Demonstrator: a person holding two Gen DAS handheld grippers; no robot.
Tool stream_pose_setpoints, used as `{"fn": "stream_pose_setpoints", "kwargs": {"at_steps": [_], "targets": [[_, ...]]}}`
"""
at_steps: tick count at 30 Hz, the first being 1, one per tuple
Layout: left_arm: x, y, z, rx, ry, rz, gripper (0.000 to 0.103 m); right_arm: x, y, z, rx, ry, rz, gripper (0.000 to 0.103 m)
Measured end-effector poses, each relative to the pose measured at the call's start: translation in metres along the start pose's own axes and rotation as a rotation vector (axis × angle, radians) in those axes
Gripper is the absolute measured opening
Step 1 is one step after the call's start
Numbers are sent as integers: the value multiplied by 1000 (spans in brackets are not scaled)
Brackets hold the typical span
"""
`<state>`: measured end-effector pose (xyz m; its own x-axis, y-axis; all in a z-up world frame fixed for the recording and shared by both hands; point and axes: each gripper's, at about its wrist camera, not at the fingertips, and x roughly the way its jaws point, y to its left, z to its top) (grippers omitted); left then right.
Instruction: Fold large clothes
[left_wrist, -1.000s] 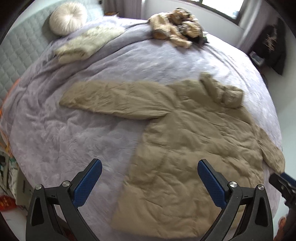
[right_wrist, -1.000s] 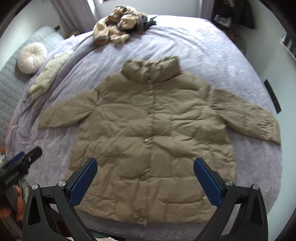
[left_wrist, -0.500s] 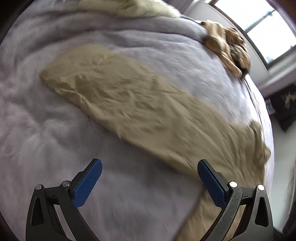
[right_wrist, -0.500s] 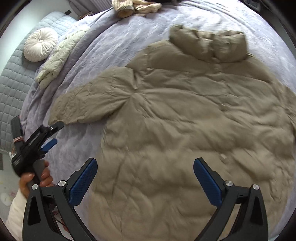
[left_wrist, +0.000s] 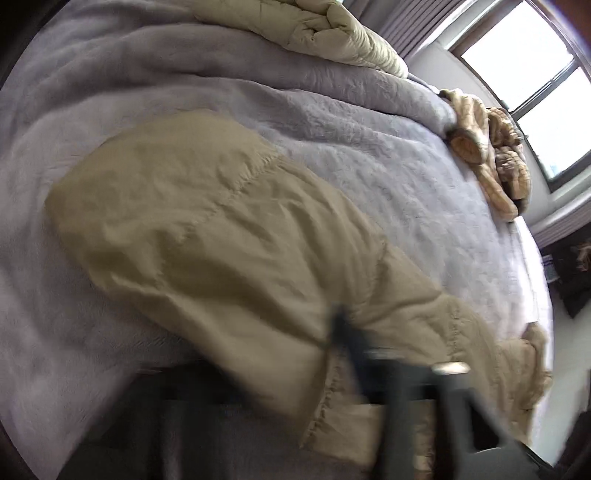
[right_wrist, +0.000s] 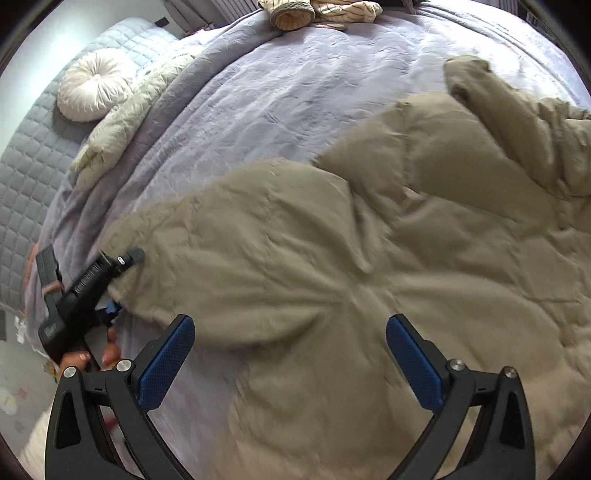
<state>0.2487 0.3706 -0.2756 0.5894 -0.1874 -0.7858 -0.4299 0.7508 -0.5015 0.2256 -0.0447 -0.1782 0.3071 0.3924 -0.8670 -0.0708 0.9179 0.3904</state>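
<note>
— How do our jaws stand?
— Left gripper (right_wrist: 123, 260) has just closed its jaws on the sleeve cuff; right gripper (right_wrist: 290, 363) gapes wide, empty.
— What do we count?
— One bed (right_wrist: 295, 92), one tan jacket (right_wrist: 369, 277) spread on it, one round pillow (right_wrist: 90, 90). Both grippers tilt downward over the jacket.

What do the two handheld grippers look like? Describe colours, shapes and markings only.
The right gripper has two black, triangular cut-out fingers with textured blue pads and silver screw heads. The left gripper is a black pistol-like body with small white lettering, too small to read, a blue part near its tip, gripped by a hand.
</note>
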Motion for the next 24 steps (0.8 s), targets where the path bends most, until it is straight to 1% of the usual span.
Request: {"fn": "stream_pose_setpoints", "kwargs": {"at_steps": [1, 2, 3, 4, 5, 7, 8, 10, 13, 15, 16, 17, 19, 20, 21, 22, 24], "targets": [[-1, 5, 4, -28, 5, -67, 9, 2, -2, 3, 13, -9, 13, 89], [-5, 6, 6, -41, -2, -89, 9, 6, -2, 7, 29, -11, 21, 62], [-12, 6, 11, -32, -19, -106, 9, 8, -3, 8, 43, -9, 31, 45], [-18, 1, 14, -10, -37, -112, 9, 13, -8, 10, 70, 5, 62, 13], [-28, -7, 18, 30, -62, -124, 9, 20, -11, 11, 95, 21, 96, 6], [-46, -25, 23, 101, -93, -159, 9, 31, -10, 12, 113, 28, 129, 6], [-52, -35, 22, 127, -102, -173, 9, 39, -8, 12, 98, 26, 129, 5], [-69, -68, 21, 219, -124, -221, 9, 52, -1, 10, 77, 45, 130, 5], [-88, -120, 7, 360, -145, -286, 9, 79, 3, 5, 68, 83, 131, 5], [-100, -152, -7, 444, -161, -326, 9, 85, 2, 6, 78, 80, 135, 4], [-106, -165, -15, 475, -165, -345, 9, 86, 0, 7, 94, 84, 152, 4], [-110, -189, -24, 517, -161, -374, 9, 84, -2, 8, 107, 87, 171, 4], [-116, -225, -44, 590, -142, -418, 9, 75, -7, 10, 131, 88, 219, 4], [-118, -236, -56, 620, -135, -426, 9, 66, -12, 11, 139, 75, 238, 5], [-117, -259, -72, 676, -116, -437, 9, 58, -15, 11, 140, 65, 242, 4], [-116, -271, -84, 704, -102, -442, 9, 46, -23, 10, 141, 44, 238, 5], [-102, -307, -119, 788, -39, -444, 9, 21, -43, 6, 153, 3, 206, 5]]}}
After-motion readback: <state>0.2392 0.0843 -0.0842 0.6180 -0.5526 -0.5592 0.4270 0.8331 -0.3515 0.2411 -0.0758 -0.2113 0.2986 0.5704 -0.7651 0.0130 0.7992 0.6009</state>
